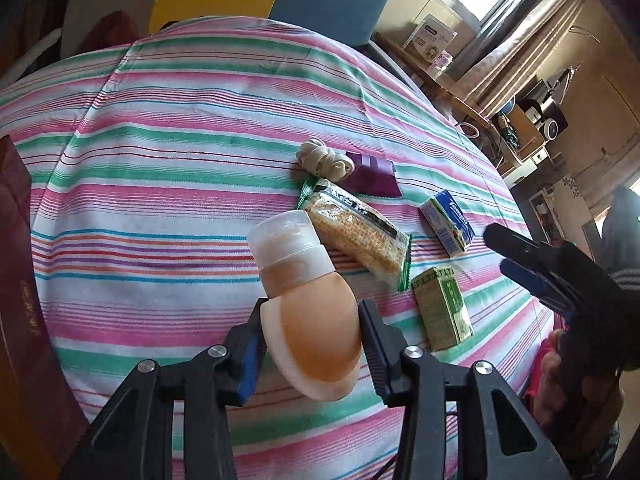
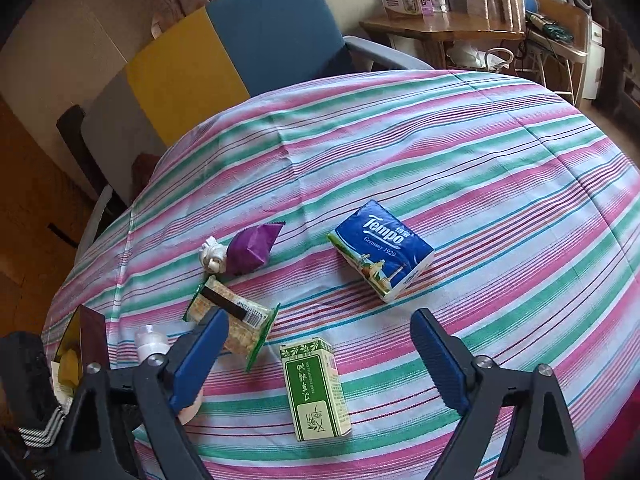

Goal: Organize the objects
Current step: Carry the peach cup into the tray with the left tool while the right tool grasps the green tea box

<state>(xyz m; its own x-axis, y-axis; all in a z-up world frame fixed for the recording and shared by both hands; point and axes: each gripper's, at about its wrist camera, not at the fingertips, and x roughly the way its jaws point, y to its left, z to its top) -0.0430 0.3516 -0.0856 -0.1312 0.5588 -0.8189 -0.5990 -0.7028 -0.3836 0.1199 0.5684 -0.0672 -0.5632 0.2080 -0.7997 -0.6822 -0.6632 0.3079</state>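
Table: covered by a cloth striped pink, green and white; a blue chair is set behind it.
Left gripper: closed on a peach squeeze bottle, which is held clear of the cloth, cap tilted away.
Right gripper: jaws apart with nothing between the pads, hung above the green box.
Blue tissue pack: laid flat, well apart from the green box.
Cracker packet: laid beside the green box.
Purple sachet: touched by a small white knotted bundle.
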